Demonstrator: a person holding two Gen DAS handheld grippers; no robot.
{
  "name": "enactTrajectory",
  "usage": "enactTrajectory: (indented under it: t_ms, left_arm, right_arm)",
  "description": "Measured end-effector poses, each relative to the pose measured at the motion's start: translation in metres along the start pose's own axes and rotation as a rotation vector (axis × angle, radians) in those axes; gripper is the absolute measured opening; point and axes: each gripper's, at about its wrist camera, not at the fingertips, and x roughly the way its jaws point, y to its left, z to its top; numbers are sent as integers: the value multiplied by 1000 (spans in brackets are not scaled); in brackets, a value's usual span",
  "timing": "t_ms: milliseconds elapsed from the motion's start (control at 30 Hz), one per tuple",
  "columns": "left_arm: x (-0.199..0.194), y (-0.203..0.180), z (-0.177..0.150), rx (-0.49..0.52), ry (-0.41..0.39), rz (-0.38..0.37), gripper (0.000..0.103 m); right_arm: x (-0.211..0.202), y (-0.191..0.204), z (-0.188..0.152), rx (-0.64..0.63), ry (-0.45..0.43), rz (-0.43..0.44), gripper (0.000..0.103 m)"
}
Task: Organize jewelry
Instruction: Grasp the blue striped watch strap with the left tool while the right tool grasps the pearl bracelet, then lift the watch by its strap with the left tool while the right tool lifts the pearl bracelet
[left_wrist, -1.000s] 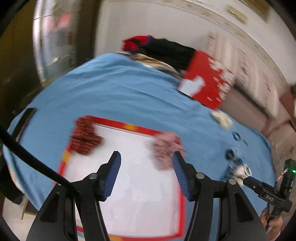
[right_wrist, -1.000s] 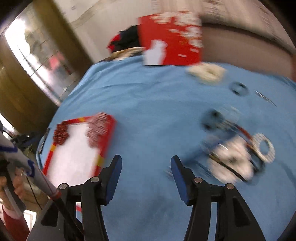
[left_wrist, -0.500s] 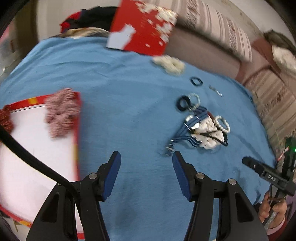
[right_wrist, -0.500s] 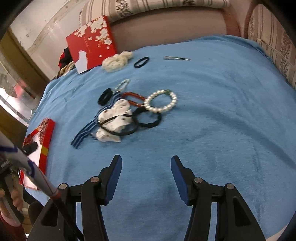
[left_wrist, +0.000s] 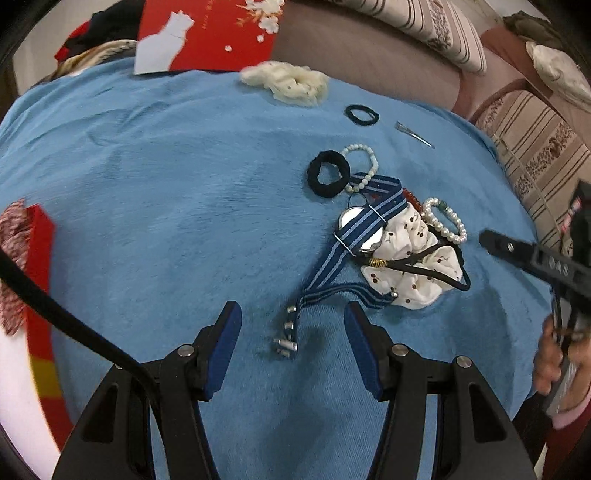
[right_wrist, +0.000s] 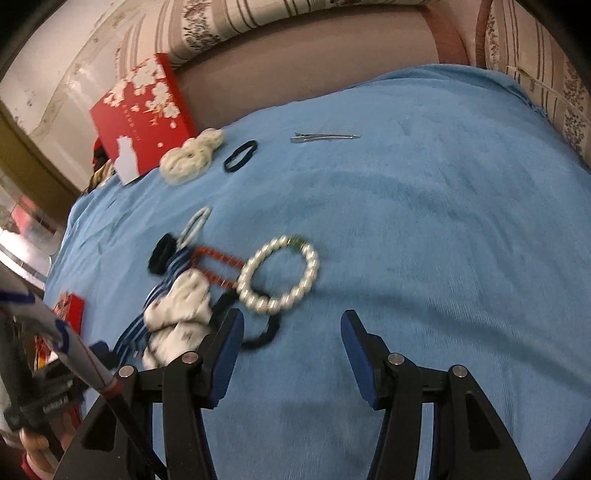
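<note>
A heap of jewelry lies on the blue cloth (left_wrist: 155, 192): a watch with a blue striped strap (left_wrist: 354, 229), a white spotted scrunchie (left_wrist: 410, 266), a pearl bracelet (left_wrist: 447, 221) (right_wrist: 280, 275), a red bead string (right_wrist: 218, 266), a black scrunchie (left_wrist: 328, 178) and a pale bead bracelet (left_wrist: 364, 166). My left gripper (left_wrist: 291, 332) is open, its jaws standing either side of the strap's buckle end (left_wrist: 286, 341) without touching it. My right gripper (right_wrist: 291, 332) is open just below the pearl bracelet, its left finger (right_wrist: 227, 343) over a black hair tie (right_wrist: 262, 338).
A red-edged white tray (left_wrist: 40, 280) with a pink knitted piece (left_wrist: 13, 258) lies at the left. Farther back are a cream scrunchie (left_wrist: 288, 83), a thin black hair tie (left_wrist: 362, 114), a metal hair clip (left_wrist: 413, 134) and a red box (left_wrist: 207, 33). A sofa borders the cloth.
Both grippers have swung from the tray side across the cloth and sunk toward the jewelry heap, which now looms large. Neither gripper's opening has altered.
</note>
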Motion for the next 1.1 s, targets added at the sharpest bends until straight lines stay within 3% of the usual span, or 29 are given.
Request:
enactTrajectory:
  t_ms: [133, 200, 267, 300, 333, 367, 400, 533, 767, 800, 967, 1100]
  left_arm:
    - [10, -2, 6, 21, 14, -26, 57]
    - [14, -6, 7, 41, 16, -32, 55]
    - [18, -12, 7, 64, 16, -35, 36]
    - [20, -15, 7, 72, 23, -35, 18]
    - [22, -18, 6, 77, 32, -33, 10]
    - [23, -20, 5, 80, 30, -25, 10]
    - [21, -22, 4, 86, 21, -11, 9]
    - [3, -25, 0, 61, -8, -16, 7]
    - [-67, -22, -9, 43, -126, -1, 5]
    - [-80, -18, -11, 32, -147, 5, 0]
    - [-139, 7, -20, -24, -237, 16, 0]
    - [-164, 28, -30, -63, -262, 25, 0]
  right_arm:
    - [21, -3, 12, 1, 17, -21, 58]
    - [30, -3, 14, -5, 25, -38, 51]
    - [37, -2, 15, -16, 33, -57, 38]
    - [39, -1, 15, -27, 28, -73, 34]
    - [40, 1, 15, -43, 24, -91, 25]
    - [41, 2, 15, -54, 25, -94, 14]
    - [41, 2, 16, -57, 28, -94, 11]
    - [28, 3, 18, -48, 8, -65, 10]
    - [-29, 23, 21, -65, -95, -39, 10]
    - [-37, 27, 21, -73, -110, -41, 10]
    - [-76, 50, 18, -119, -175, -33, 10]
    - [-94, 71, 13, -150, -197, -18, 10]
